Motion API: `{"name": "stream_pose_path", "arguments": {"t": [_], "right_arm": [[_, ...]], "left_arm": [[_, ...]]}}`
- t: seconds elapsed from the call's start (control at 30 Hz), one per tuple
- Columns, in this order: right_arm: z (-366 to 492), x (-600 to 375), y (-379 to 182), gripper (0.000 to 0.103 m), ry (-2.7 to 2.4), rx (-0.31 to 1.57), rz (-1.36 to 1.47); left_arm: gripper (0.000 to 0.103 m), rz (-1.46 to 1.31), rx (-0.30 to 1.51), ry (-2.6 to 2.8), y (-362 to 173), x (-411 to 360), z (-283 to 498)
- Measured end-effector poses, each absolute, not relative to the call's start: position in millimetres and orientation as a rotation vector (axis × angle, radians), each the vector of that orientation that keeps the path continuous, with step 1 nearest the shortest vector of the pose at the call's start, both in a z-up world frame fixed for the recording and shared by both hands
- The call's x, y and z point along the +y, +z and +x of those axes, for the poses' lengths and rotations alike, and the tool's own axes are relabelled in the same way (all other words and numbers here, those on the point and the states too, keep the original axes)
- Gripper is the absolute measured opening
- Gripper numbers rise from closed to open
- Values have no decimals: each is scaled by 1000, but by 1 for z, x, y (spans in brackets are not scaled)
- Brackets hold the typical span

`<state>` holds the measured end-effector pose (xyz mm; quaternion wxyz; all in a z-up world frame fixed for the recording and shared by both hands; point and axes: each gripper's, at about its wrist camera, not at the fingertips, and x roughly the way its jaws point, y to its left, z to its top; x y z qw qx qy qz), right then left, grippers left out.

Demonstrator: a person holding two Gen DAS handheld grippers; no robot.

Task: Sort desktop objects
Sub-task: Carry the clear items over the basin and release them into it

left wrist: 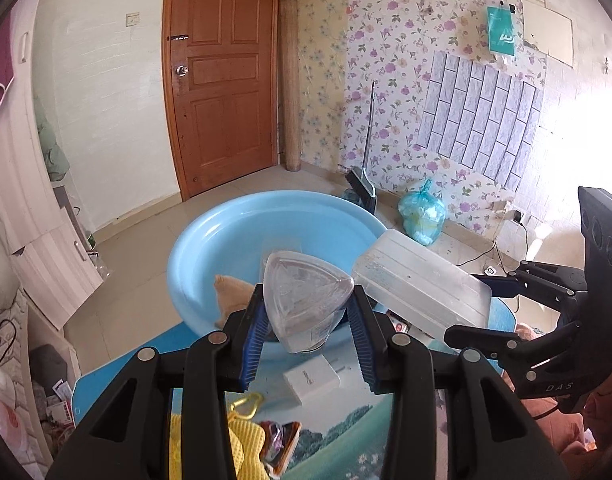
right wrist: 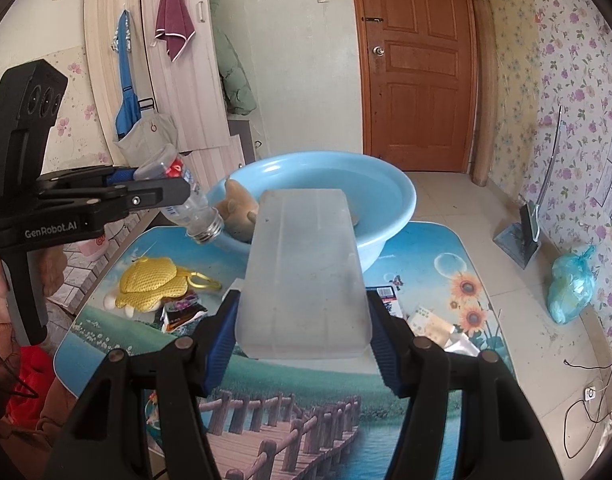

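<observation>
My left gripper [left wrist: 308, 312] is shut on a clear plastic bottle [left wrist: 306, 300], held bottom-forward above the table near the blue basin [left wrist: 226, 236]. In the right wrist view the bottle [right wrist: 186, 196] hangs mouth-down beside the basin [right wrist: 386, 200]. My right gripper [right wrist: 302, 316] is shut on a frosted plastic box [right wrist: 306, 276], lifted above the table just before the basin; the box also shows in the left wrist view [left wrist: 418, 284]. A brown plush toy [right wrist: 238, 212] lies in the basin.
On the picture-printed table [right wrist: 306, 400] lie a yellow mesh toy [right wrist: 150, 284], a snack wrapper [right wrist: 182, 312], a white box [left wrist: 310, 380] and paper packets [right wrist: 430, 324]. A broom [right wrist: 526, 224] and a blue bag [right wrist: 570, 288] are on the floor at right.
</observation>
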<state>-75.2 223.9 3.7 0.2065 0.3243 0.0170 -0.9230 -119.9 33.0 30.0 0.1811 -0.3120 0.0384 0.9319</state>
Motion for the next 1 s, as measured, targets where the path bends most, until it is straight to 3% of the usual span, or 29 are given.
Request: {"name": "stream_pose_path", "arguments": {"t": [0.6,1.0], "right_arm": [[-123,218,1,59,-2558,-4,888],[-147,209,-1,59,-2596,-28,904]], "left_arm": [[41,-1025,144,2589,-15,49,-163],[46,-968,126,2606,-2,44,-163]]}}
